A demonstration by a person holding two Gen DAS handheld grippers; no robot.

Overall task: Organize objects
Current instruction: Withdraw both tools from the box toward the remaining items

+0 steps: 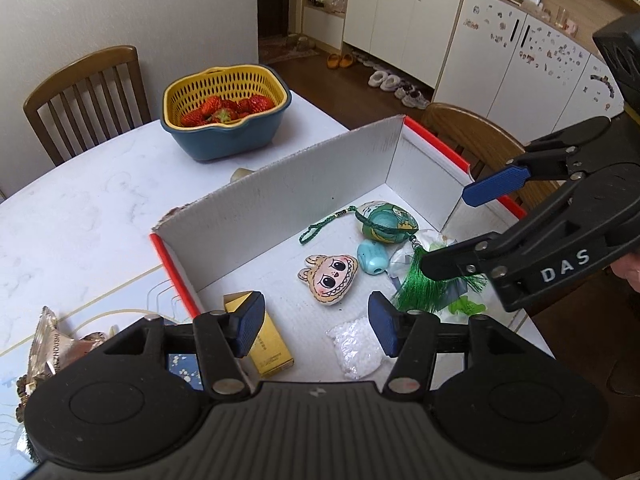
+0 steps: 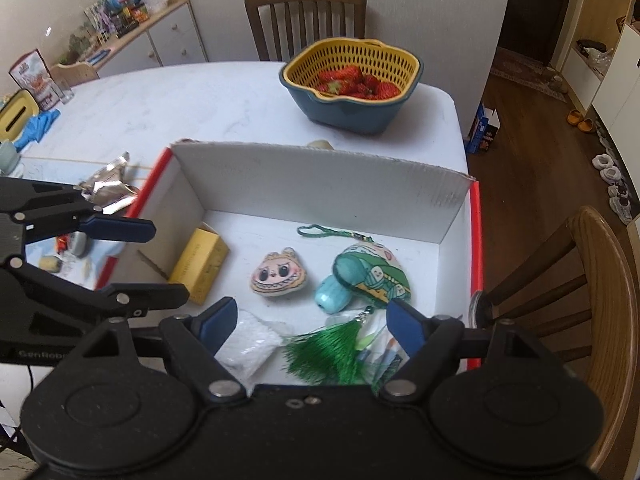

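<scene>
Two tools, left tool and right tool, hang released and empty above the white box.

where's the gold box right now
The gold box lies inside the white cardboard box, at its left side in the right wrist view, left of the cartoon face plush.
</scene>
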